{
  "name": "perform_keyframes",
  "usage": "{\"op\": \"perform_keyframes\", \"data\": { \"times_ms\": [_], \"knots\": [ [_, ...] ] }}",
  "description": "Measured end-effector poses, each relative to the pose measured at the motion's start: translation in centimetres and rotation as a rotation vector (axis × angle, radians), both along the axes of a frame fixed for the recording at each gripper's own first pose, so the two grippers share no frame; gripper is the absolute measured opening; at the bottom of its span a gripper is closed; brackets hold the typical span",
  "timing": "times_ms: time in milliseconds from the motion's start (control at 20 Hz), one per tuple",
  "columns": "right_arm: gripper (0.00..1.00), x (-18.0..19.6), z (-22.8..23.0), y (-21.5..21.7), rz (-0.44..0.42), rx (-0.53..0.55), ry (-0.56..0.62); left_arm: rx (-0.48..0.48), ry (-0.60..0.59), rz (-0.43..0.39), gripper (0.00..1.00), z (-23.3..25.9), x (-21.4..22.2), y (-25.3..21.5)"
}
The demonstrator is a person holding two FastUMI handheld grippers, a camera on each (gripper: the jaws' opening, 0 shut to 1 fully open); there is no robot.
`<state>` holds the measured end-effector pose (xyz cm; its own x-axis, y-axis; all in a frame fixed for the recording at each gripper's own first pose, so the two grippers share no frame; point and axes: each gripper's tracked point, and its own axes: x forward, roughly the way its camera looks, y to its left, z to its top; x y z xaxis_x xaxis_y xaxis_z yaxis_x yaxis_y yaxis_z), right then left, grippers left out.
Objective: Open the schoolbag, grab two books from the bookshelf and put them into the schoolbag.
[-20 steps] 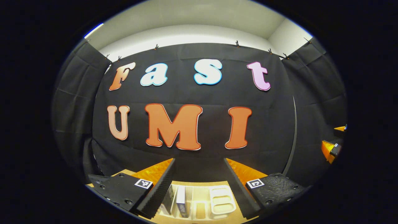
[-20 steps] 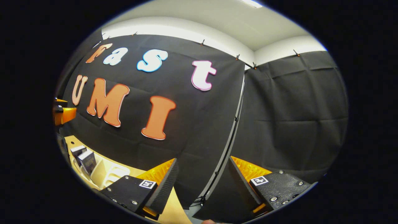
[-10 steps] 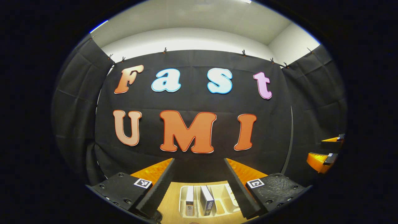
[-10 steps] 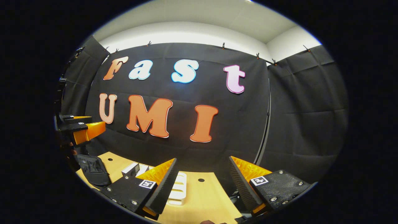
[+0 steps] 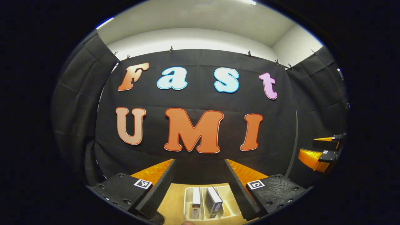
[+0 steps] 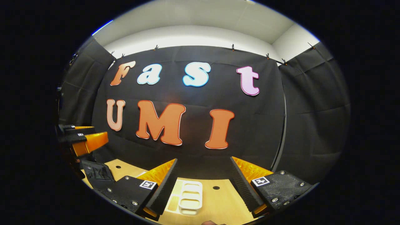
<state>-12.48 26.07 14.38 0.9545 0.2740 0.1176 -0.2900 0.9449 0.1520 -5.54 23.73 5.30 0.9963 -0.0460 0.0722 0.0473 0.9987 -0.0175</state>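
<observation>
Hovering above the wooden table (image 6: 218, 203), both grippers are raised and level, with nothing between their fingers; the task reads as at its very start, the bag-opening step not yet begun.

Items, left to right, each placed against the pale bookshelf (image 5: 188, 200):

1. Schoolbag (image 6: 95, 172) — dark fabric, standing on the table well to the left of the bookshelf in the right gripper view. Whether its zip is closed cannot be told at this size.
2. Left gripper (image 5: 198, 179) — fingers spread wide, empty, held above and short of the bookshelf, which sits framed between them. It also appears at the left edge of the right gripper view (image 6: 82, 139), above the schoolbag.
3. Two books (image 5: 206, 204) — upright, side by side in the slots of the bookshelf; the right-hand one leans slightly.
4. Right gripper (image 6: 203, 181) — fingers spread wide, empty, above the right end of the bookshelf (image 6: 190, 197), whose vacant slots show beneath it. Seen far right in the left gripper view (image 5: 322, 150), well clear of the books.

Judgement on next move: the schoolbag wants opening first, so a gripper should descend leftward from the bookshelf to the bag's top and find the zip pull or flap, the other steadying the fabric. The books wait until then.
</observation>
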Motion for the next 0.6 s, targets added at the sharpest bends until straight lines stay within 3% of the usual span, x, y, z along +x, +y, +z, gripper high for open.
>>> {"op": "perform_keyframes", "data": {
  "times_ms": [300, 500, 600],
  "knots": [
    [0.95, 3.0, -1.2, 3.4, 0.083, 0.006, 0.019, -0.052, 0.016, 0.065, 0.93, -3.5, 1.8, 0.6],
    [0.94, 3.7, -2.4, 6.2, 0.143, 0.035, 0.053, -0.014, 0.038, 0.139, 0.93, -5.5, 2.9, 2.6],
    [0.95, 4.0, -2.3, 7.1, 0.136, 0.054, 0.06, 0.014, 0.018, 0.11, 0.95, -5.1, 3.3, 2.9]
  ]
}}
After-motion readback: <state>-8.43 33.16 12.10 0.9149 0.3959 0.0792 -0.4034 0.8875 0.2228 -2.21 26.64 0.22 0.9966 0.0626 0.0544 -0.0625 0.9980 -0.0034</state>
